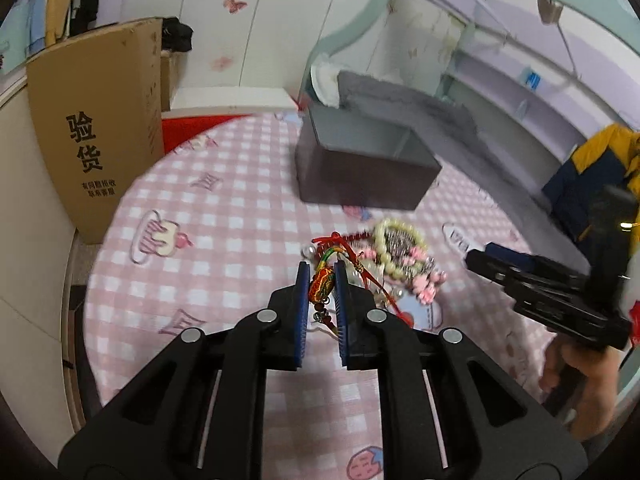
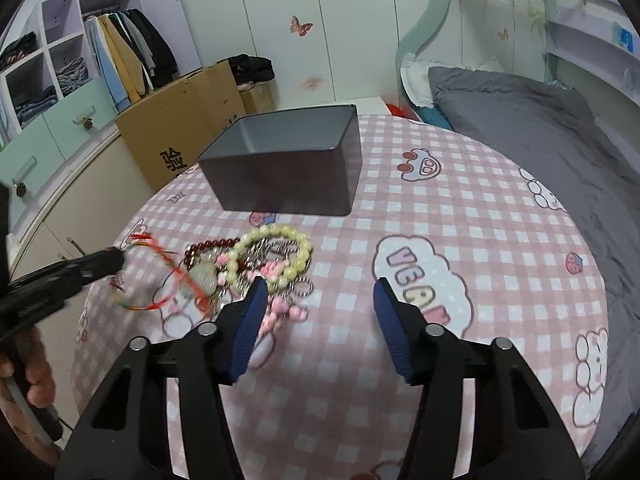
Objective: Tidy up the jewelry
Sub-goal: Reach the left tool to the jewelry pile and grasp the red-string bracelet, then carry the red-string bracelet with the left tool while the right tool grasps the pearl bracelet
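Left gripper: jaws nearly closed, clamped on a red, green and gold braided cord charm, whose red cord trails back to the jewelry pile. Right gripper: jaws spread wide, holding nothing, poised just in front of the pile, left pad beside the pink beads. The pile, with a pale green bead bracelet uppermost, lies on the pink checked tablecloth. Dark open box: just behind the pile. Cardboard carton: well left of it.
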### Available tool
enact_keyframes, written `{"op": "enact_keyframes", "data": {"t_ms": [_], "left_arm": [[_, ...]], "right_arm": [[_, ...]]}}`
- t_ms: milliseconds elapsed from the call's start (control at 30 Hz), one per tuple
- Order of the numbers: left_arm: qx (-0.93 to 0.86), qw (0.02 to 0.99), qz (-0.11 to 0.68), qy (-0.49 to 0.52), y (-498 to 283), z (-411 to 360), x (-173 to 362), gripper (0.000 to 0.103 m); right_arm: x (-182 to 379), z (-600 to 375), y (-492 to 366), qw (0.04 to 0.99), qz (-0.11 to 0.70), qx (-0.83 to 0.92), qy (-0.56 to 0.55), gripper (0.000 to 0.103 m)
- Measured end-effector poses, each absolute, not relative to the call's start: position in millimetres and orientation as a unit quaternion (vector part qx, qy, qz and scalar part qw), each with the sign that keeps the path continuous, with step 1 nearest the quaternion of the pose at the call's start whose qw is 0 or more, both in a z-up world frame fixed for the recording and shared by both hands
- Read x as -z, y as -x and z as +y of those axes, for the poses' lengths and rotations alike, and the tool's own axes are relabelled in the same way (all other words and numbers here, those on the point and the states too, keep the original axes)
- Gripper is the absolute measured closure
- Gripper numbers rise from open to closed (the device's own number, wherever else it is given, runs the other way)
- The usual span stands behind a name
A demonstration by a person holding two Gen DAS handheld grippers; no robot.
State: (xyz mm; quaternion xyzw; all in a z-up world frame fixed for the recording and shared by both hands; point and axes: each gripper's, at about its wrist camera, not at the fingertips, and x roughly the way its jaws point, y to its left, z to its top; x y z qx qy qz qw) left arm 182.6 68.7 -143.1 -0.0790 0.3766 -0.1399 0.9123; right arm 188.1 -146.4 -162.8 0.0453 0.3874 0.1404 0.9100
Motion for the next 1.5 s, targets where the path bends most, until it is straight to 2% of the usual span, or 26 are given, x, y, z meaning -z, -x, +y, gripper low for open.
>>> {"op": "enact_keyframes", "data": {"t_ms": [267, 367, 433, 600, 1000, 1233, 1500], "left_arm": [[0.148, 0.919, 0.355, 0.084, -180, 75, 124, 0.091], [0.149, 0.92, 0.355, 0.08, -180, 74, 123, 0.091], [0.151, 0.919, 0.355, 0.079, -181, 73, 124, 0.091], [0.161, 0.918, 0.354, 0.08, -184, 73, 121, 0.091], [0.219, 0.925, 0.302, 0.073, -190, 50, 64, 0.091], [0.242, 0.926, 0.285, 0.051, -216, 28, 39, 0.091], [0.232, 0.934, 0.268, 0.042, -267, 13, 27, 0.091]], "right_arm": [[171, -125, -234, 0.893, 0.421, -0.158, -0.023, 0.071], [184, -120, -247, 0.882, 0.446, -0.153, -0.01, 0.081], [189, -120, -248, 0.877, 0.451, -0.166, -0.011, 0.094], [180, -120, -234, 0.88, 0.438, -0.186, -0.003, 0.095], [84, -135, -194, 0.914, 0.341, -0.22, -0.007, 0.095], [57, -134, -211, 0.925, 0.309, -0.22, -0.005, 0.095], [54, -133, -255, 0.93, 0.298, -0.215, -0.017, 0.095]]}}
